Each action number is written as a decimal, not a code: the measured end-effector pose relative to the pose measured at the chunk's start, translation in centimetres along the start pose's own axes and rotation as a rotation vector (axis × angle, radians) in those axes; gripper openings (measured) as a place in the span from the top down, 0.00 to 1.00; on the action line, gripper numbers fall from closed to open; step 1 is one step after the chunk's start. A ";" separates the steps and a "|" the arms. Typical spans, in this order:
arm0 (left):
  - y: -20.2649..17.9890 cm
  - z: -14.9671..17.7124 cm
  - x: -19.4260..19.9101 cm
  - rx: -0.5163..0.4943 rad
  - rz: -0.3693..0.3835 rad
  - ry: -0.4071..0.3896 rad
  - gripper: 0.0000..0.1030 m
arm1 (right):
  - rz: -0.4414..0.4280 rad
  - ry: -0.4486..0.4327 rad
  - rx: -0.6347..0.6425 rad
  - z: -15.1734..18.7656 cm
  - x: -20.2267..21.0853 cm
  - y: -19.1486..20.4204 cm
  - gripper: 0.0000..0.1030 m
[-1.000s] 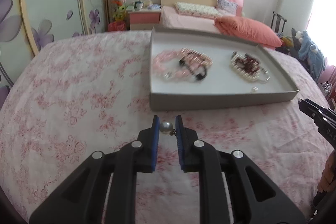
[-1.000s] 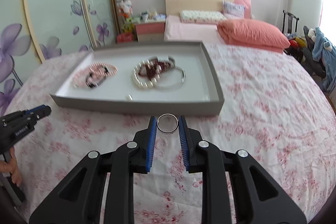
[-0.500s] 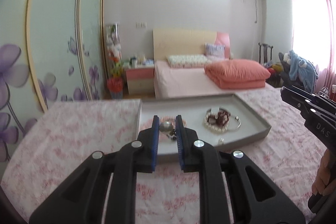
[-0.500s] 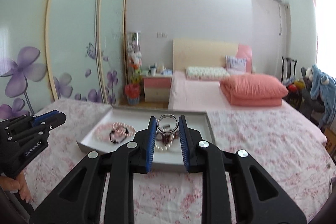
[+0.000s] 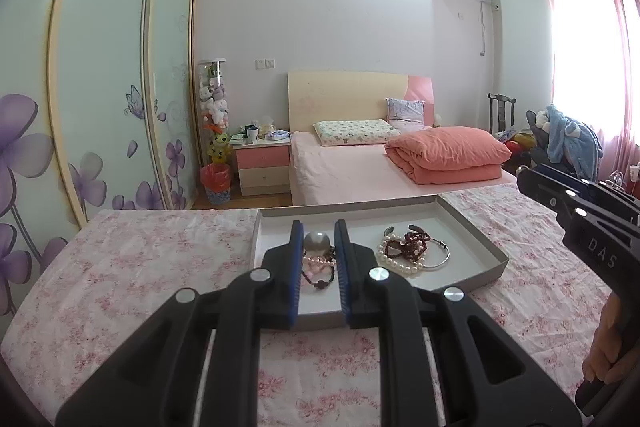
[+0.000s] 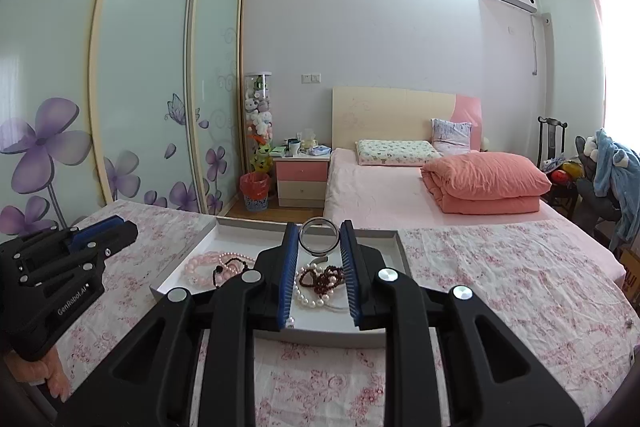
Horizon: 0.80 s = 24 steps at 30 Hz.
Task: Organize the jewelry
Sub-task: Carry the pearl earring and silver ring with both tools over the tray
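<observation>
My left gripper (image 5: 318, 233) is shut on a grey pearl earring (image 5: 317, 241), held above the near left part of a grey tray (image 5: 484, 245). My right gripper (image 6: 319, 235) is shut on a silver ring (image 6: 319, 235), held above the same tray (image 6: 182, 269). In the tray lie pink bead bracelets (image 6: 204, 263) with a dark bead bracelet (image 5: 318, 277) on the left, and a white pearl bracelet (image 5: 394, 261), a dark red bead bracelet (image 5: 414, 241) and a silver bangle (image 5: 438, 257) on the right. The left gripper also shows in the right wrist view (image 6: 116, 233), and the right gripper in the left wrist view (image 5: 524, 177).
The tray sits on a table covered with a pink floral cloth (image 5: 140, 267). Behind it stand a pink bed (image 5: 360, 167) with a folded orange quilt (image 5: 448, 151), a bedside cabinet (image 5: 262, 163) and floral sliding wardrobe doors (image 5: 100, 87). A chair with clothes (image 5: 568, 143) stands at the right.
Both grippers have lifted and tilted up from the tablecloth, each still holding its piece. The views now look level across the tray into the room.
</observation>
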<state>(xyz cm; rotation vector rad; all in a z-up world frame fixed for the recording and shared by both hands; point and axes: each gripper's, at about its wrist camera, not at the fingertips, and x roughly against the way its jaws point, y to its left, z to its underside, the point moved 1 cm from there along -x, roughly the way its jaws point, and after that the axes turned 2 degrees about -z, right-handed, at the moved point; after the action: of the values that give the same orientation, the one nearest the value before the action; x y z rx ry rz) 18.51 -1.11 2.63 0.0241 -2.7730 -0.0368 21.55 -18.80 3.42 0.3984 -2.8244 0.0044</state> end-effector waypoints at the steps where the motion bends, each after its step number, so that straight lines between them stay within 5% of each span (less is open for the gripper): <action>1: 0.0 -0.1 -0.3 0.002 0.002 0.000 0.84 | -0.001 -0.003 0.000 -0.1 -0.2 0.0 0.78; 24: 0.3 0.3 -10.8 0.027 0.014 0.101 0.84 | 0.008 0.109 -0.031 1.0 -9.8 -0.2 0.78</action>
<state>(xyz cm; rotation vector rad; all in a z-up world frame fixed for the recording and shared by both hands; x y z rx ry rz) 28.43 -0.55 -1.55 0.0136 -2.6721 0.0054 30.39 -16.38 -0.33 0.3682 -2.7155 -0.0158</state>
